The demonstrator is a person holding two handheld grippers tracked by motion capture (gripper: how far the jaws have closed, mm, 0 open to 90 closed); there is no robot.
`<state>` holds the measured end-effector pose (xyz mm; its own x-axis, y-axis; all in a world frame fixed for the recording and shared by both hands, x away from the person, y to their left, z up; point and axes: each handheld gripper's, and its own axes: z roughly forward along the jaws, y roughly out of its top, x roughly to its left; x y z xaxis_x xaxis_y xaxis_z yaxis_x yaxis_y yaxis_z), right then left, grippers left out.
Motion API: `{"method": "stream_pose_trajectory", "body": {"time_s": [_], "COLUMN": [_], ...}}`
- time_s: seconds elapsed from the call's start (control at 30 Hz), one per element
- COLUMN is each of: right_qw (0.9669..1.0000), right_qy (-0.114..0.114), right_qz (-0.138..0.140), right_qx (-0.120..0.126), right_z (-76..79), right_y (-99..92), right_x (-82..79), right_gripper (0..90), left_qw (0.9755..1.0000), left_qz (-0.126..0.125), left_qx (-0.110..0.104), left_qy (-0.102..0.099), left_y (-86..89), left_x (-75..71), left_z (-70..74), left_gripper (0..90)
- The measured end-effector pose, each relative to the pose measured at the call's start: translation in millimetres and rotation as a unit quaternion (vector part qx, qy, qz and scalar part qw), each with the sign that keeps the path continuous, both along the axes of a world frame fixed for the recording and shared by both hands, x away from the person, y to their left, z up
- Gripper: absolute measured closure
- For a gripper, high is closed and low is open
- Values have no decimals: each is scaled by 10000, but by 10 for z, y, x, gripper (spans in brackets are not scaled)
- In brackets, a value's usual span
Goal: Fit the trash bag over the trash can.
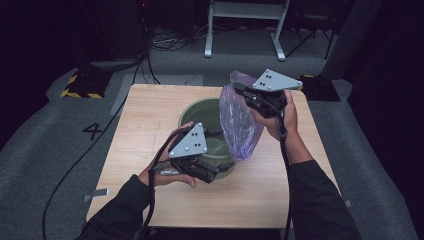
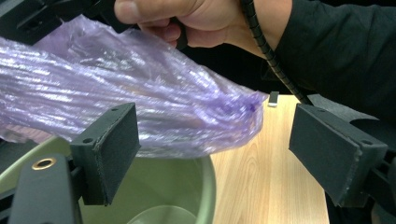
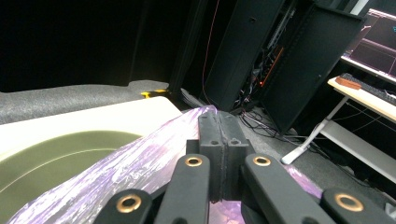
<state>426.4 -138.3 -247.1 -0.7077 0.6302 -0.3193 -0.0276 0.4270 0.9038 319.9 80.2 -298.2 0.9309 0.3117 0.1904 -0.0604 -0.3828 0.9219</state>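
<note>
We saw a wooden table [image 1: 150, 120] at mid-frame, standing on grey carpet [image 1: 45, 150]. A green bucket [image 1: 197, 112] stood on the table, near its centre.

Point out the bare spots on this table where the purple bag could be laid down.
Bare wood lies left of the green bucket up to the table edge, and along the near edge between the sleeves. It is crowded at the middle and right: bucket, purple bag, both hands.
</note>
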Motion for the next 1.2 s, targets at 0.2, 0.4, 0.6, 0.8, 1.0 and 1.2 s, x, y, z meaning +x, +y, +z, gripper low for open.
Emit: {"method": "stream_pose_trajectory", "body": {"time_s": [0.2,0.4,0.6,0.8,1.0,1.2], "right_qw": [10000,9998,9994,9986,9970,9957], "right_qy": [11,17,9,42,285,371], "right_qz": [38,172,306,508,692,653], "right_qx": [-2,74,135,161,196,551], "right_z": [22,33,44,1,-123,-195], "right_y": [45,59,75,76,-61,-327], "right_x": [-16,-53,-108,-186,-303,-428], "right_gripper": [900,900,900,896,641,443], "left_qw": [9974,9887,9843,9809,9811,9812], "left_qz": [592,1301,1509,1603,1601,1623], "left_qx": [384,638,797,1006,1038,985], "left_qy": [-154,-376,-443,-441,-318,-351], "left_y": [-259,-260,-100,59,200,289], "left_x": [40,159,302,439,537,576], "left_z": [-83,-95,-75,-109,-180,-228], "left_gripper": [173,480,799,866,871,870]}}
